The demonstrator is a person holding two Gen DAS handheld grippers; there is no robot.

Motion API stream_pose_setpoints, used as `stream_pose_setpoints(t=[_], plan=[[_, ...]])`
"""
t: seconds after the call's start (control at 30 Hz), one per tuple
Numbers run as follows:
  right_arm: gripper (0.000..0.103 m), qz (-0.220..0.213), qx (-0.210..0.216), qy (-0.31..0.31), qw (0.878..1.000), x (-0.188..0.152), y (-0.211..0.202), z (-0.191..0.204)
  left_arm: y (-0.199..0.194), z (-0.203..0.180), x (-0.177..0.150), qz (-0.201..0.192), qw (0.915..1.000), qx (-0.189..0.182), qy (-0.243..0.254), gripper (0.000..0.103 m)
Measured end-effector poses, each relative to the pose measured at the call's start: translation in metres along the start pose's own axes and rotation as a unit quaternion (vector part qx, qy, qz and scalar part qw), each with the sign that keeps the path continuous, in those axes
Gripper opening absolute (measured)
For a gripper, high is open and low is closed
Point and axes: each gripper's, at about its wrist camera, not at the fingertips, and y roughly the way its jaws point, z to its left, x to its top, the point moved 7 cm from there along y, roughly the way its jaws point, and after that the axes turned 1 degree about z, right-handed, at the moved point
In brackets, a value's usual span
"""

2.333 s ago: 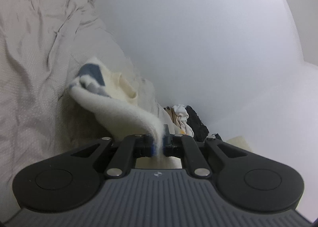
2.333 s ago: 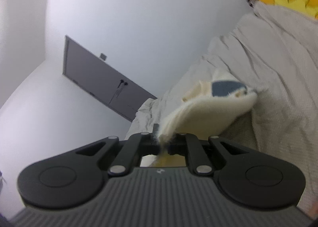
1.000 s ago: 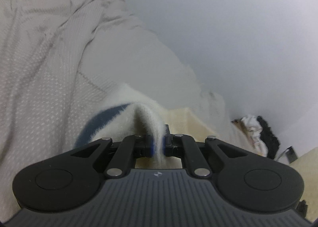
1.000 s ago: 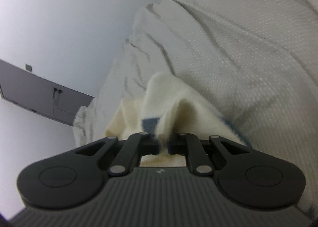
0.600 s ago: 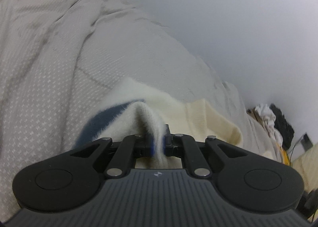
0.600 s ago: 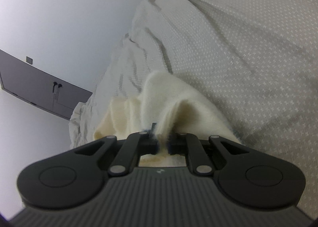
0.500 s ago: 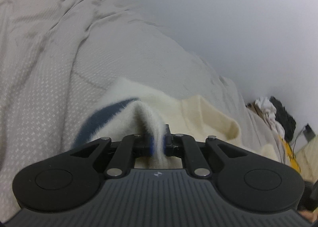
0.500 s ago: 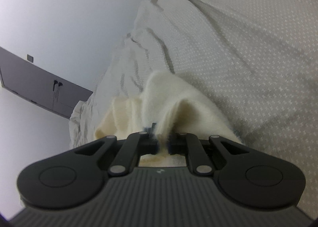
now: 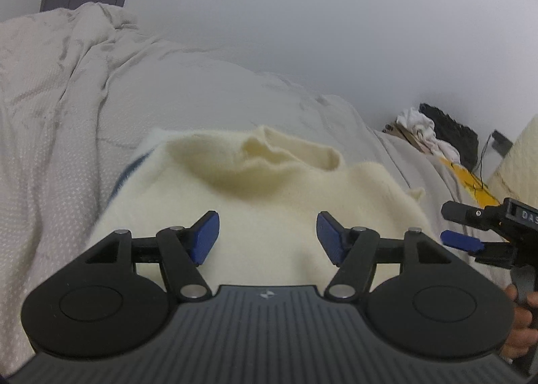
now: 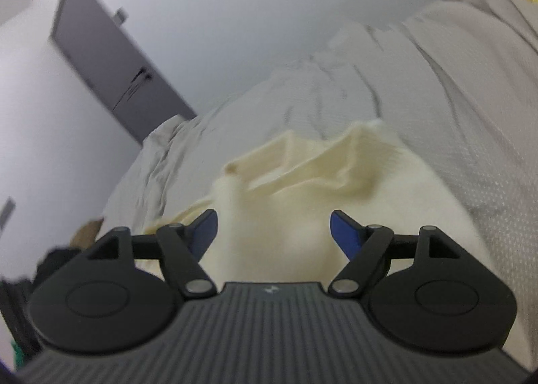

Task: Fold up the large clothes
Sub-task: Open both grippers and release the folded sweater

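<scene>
A cream knitted sweater with a blue stripe at its left edge lies folded on the pale bedspread. My left gripper hangs just above its near part, jaws opening, blue pads apart and nothing pinched between them. In the right wrist view the same sweater lies below my right gripper, whose jaws are also opening and free of the cloth. The right gripper also shows at the right edge of the left wrist view, held by a hand.
The bedspread is rumpled toward the wall. A grey door stands at the back left. A heap of white, black and yellow clothes sits beyond the bed's right end.
Both grippers let go of the sweater and their jaws spread wide. Both rolled back level and drew up and away. The sweater now lies flat on the bed.
</scene>
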Motion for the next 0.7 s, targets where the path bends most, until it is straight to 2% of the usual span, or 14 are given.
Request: stream_pose_setpoints(t=[0.1, 0.13, 0.2, 0.27, 0.5, 0.7], plan=[[0.072, 0.017, -0.015, -0.057, 0.998, -0.019, -0.002, 0.017, 0.000, -0.007, -0.006, 0.007, 0.9996, 0.012, 0.023, 0.069], [0.068, 0.019, -0.025, -0.075, 0.997, -0.022, 0.001, 0.021, 0.002, -0.009, -0.009, 0.013, 0.9991, 0.019, 0.034, 0.069], [0.053, 0.027, -0.048, -0.110, 0.992, -0.029, 0.010, 0.025, 0.009, -0.010, -0.016, 0.029, 0.9977, 0.032, 0.051, 0.069], [0.049, 0.033, -0.059, -0.115, 0.991, -0.031, 0.020, 0.020, 0.018, -0.008, -0.021, 0.044, 0.9961, 0.045, 0.062, 0.069], [0.047, 0.080, -0.082, -0.121, 0.986, -0.047, 0.072, -0.004, 0.048, -0.004, -0.027, 0.062, 0.9934, 0.065, 0.072, 0.070], [0.047, 0.077, -0.090, -0.148, 0.982, -0.050, 0.090, -0.006, 0.064, 0.003, -0.023, 0.054, 0.9947, 0.064, 0.060, 0.072]])
